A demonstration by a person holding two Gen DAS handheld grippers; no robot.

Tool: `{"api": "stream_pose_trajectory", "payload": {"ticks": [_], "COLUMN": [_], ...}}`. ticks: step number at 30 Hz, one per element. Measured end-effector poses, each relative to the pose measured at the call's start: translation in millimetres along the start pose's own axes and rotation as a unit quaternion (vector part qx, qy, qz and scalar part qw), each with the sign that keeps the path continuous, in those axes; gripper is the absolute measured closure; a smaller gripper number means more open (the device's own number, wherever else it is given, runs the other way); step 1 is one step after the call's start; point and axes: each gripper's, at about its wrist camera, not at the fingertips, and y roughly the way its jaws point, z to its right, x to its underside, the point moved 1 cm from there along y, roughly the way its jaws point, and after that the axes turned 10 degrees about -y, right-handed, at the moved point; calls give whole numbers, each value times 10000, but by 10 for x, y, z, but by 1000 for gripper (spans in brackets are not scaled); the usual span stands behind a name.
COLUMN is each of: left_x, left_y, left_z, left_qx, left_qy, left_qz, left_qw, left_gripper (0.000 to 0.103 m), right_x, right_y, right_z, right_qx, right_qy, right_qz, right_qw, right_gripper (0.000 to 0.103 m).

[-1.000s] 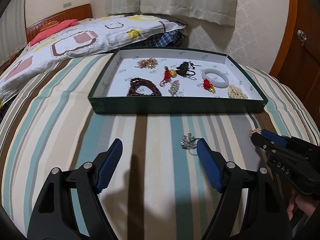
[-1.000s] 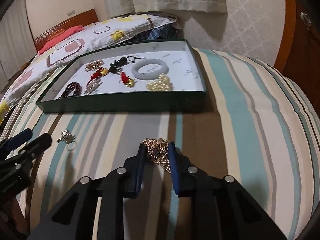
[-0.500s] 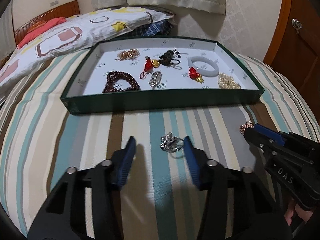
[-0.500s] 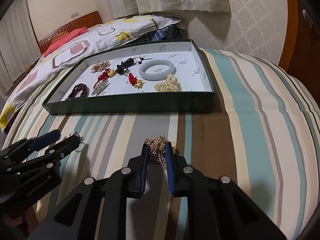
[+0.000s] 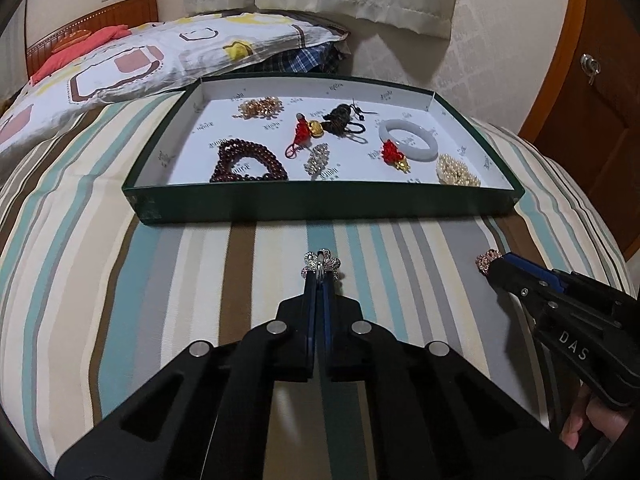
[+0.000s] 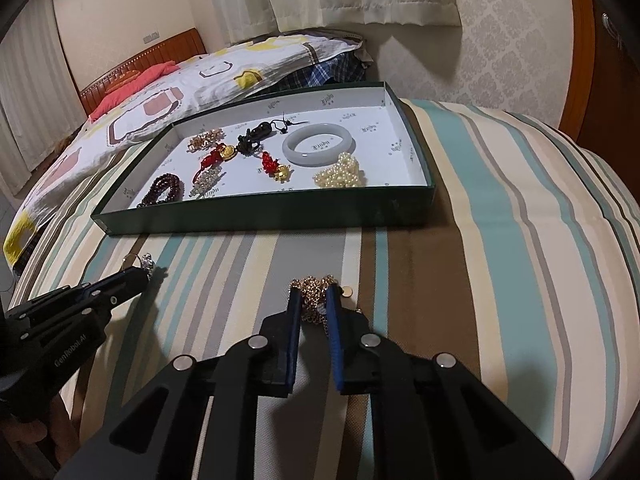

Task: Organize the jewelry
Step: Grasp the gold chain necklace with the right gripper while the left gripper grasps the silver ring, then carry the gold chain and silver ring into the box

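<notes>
My left gripper is shut on a silver rhinestone brooch, just above the striped bedspread. It also shows in the right wrist view at the left. My right gripper is shut on a rose-gold chain necklace; in the left wrist view it shows at the right with the chain at its tip. Ahead lies a green tray with a white floor, holding a dark red bead bracelet, a white bangle, pearls and several other pieces.
A patterned pillow lies behind the tray at the left. A wooden cabinet stands at the right, curtains and a wall at the back. Striped bedspread stretches between the grippers and the tray.
My left gripper moved forward and closed on the silver brooch. My right gripper tightened on the chain necklace and lifted slightly.
</notes>
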Motion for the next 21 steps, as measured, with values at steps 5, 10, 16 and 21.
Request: {"api": "stream_pose_trajectory", "payload": {"ticks": [5,10,16,21], "left_x": [-13,-27,-46,-68], "left_y": [-50,-117,-168,-201], "left_z": [-26,-48,-60,-80], "left_qx": [-10,-7,-3,-9], "left_qy": [-5,2,-6,-5], "left_qz": [91,189,279,342], "left_qw": [10000,9998,9996,9994], "left_gripper": [100,100,100,100], "right_x": [-12,-19,-43,-57], "right_y": [-12,-38,-79,-112], "right_z": [-4,-2,-9,-3], "right_qx": [-6,2,13,15], "right_qy": [9,18,11,23], "right_qz": [47,118,232,301], "right_qw": [10000,9999,9997,9995], "right_gripper": [96,98,98,98]}}
